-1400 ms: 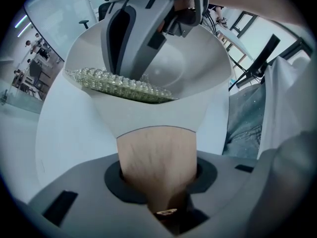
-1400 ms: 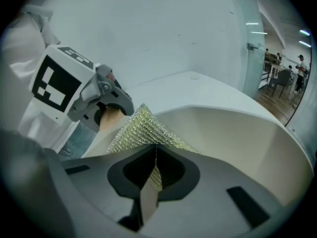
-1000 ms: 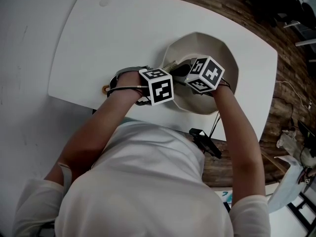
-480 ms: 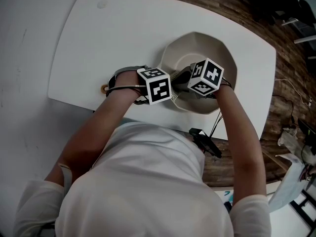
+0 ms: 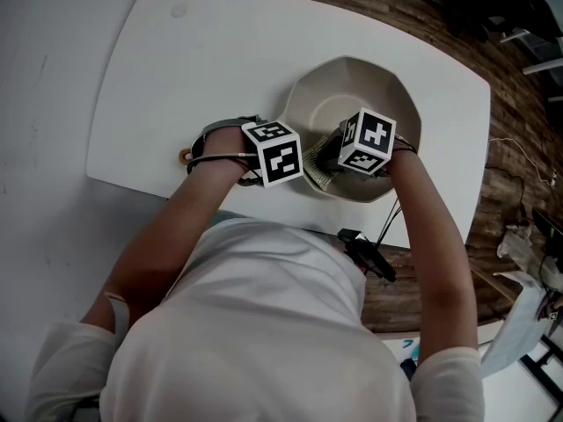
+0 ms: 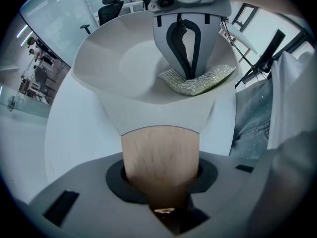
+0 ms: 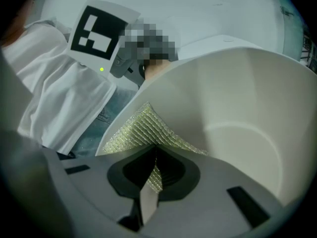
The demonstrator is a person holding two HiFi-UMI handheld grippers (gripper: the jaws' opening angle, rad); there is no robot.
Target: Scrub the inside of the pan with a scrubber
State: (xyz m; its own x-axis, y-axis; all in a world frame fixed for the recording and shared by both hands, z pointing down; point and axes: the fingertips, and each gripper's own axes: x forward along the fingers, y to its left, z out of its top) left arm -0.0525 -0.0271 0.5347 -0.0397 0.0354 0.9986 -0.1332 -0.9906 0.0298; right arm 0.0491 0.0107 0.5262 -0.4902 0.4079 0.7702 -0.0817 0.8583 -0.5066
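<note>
Two tongs clamped: left tongs (image 6: 161, 182) on wooden handle (image 6: 159, 150), unmoved; right tongs (image 7: 148, 182) on scrubber (image 7: 141, 130), dragged from middle of pan (image 5: 352, 82) to near wall. Scrubbing under way on tabletop (image 5: 176, 77).

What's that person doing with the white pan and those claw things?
A person is scrubbing a white pan on a white table. The left gripper has its jaws clamped on the pan's wooden handle to hold it. The right gripper pinches a yellow-green scrubber in its jaws, and the scrubber lies against the pan's inside wall, on the side nearest the person.
</note>
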